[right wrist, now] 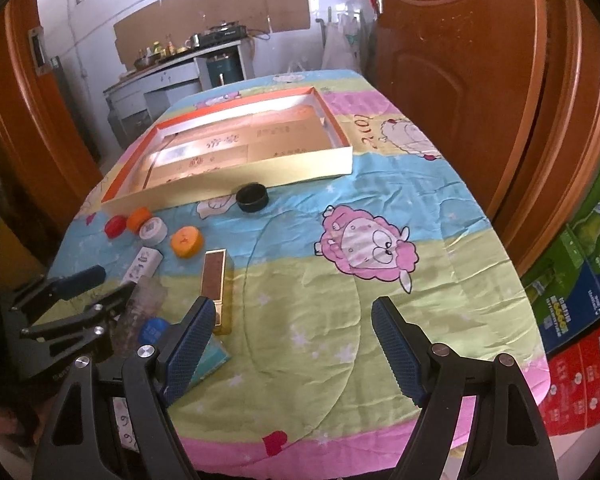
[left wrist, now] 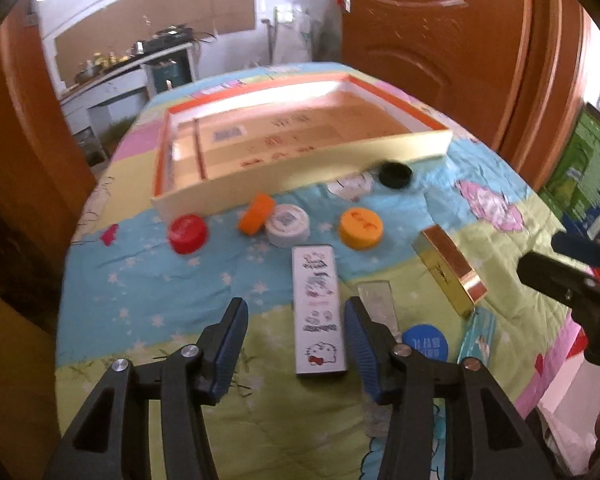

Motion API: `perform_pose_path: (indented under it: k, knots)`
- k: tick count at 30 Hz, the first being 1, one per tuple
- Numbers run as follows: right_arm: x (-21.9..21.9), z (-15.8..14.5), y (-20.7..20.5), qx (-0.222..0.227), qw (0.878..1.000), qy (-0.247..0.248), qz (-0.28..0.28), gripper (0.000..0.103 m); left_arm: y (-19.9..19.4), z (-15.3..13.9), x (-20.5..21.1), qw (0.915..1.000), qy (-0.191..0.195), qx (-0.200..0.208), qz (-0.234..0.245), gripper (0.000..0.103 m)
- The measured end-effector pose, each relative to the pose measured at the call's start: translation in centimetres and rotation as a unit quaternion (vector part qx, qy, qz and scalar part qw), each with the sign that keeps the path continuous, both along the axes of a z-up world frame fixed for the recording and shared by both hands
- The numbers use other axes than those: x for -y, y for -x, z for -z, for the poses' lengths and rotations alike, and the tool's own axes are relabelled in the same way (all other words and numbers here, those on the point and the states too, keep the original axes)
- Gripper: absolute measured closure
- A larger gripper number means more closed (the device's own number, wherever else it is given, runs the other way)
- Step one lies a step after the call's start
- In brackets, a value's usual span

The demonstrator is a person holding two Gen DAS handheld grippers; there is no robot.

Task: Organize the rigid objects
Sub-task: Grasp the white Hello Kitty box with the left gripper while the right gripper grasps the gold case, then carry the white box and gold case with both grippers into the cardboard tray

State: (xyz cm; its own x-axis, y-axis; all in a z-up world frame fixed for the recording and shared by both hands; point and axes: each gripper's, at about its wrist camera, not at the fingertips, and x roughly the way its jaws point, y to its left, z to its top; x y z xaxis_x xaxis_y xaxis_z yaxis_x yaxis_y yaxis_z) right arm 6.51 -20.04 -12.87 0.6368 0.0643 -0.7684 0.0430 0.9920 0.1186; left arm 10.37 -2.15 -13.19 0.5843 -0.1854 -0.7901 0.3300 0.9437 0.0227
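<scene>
A shallow orange-rimmed cardboard tray [left wrist: 300, 168] [right wrist: 236, 178] lies at the far side of the cloth-covered table. In front of it lie a red cap [left wrist: 188, 234], an orange cap on edge [left wrist: 256, 213], a white cap [left wrist: 287, 225], an orange cap [left wrist: 360, 227] and a black cap [left wrist: 395, 175] [right wrist: 252, 198]. A white cartoon-printed box [left wrist: 319, 310], a clear box [left wrist: 380, 304], a gold box [left wrist: 452, 270] [right wrist: 216, 288] and a blue cap [left wrist: 424, 342] lie nearer. My left gripper [left wrist: 296, 320] is open just above the white box's near half, empty. My right gripper [right wrist: 292, 324] is open and empty over bare cloth.
A teal box [right wrist: 214, 360] lies by my right gripper's left finger. Brown doors [right wrist: 460, 60] stand to the right and left. Stacked cartons [right wrist: 580, 280] are at the right. A kitchen counter [right wrist: 172, 68] is beyond the table.
</scene>
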Motion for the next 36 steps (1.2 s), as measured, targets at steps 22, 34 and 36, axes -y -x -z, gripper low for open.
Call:
perform_pose_path:
  k: [22, 34, 36]
  knots:
    - [-5.6, 2.7, -3.9, -0.044, 0.994, 0.037, -0.095, 0.084, -0.1, 0.6, -2.4, 0.9989, 0.034, -0.001, -0.031, 0.077]
    - [-4.7, -0.2, -3.2, -0.005, 0.995, 0.006, -0.099, 0.085, 1.0, -2.9, -2.8, 0.9961, 0.068, 0.030, -0.046, 0.077]
    - [-4.6, -1.3, -3.1, 0.011, 0.995, 0.006, -0.103, 0.085, 1.0, -4.1, -2.7, 0.9955, 0.070, 0.043, -0.047, 0.077]
